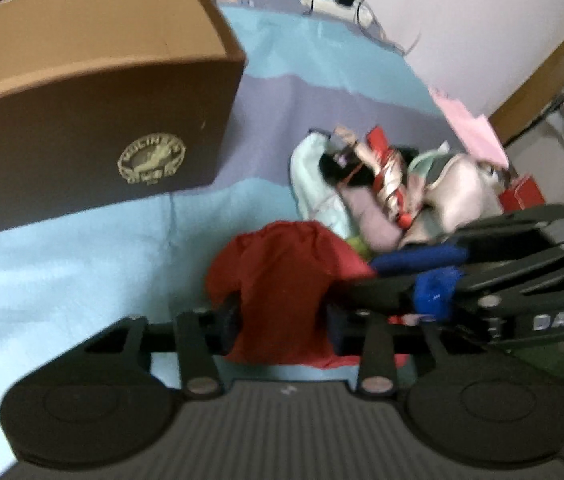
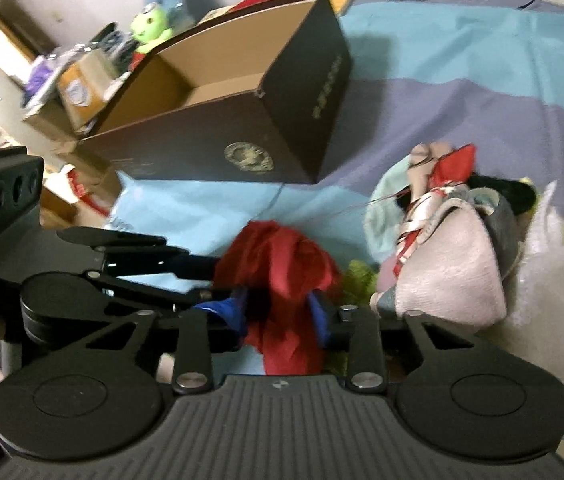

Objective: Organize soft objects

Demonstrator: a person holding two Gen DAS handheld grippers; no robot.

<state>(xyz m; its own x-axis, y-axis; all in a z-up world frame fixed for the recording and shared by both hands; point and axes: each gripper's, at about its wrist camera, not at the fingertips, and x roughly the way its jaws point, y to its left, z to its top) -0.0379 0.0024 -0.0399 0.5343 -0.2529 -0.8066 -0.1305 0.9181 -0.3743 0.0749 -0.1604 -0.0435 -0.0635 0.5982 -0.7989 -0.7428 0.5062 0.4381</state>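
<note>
**Red cloth pinched from both sides on the bed**

The crumpled red fabric cloth [image 1: 282, 280] lies on the blue-striped bed sheet [image 1: 81, 264], before the open brown cardboard box [image 2: 217, 92]. The left gripper [image 1: 282, 320] and right gripper [image 2: 277, 312] each have their fingers narrowed onto it, probably for folding or lifting it boxward.

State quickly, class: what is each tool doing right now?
Left tool: closed on the red cloth.
Right tool: closed on the same red cloth, with blue fabric beside its fingers.
</note>
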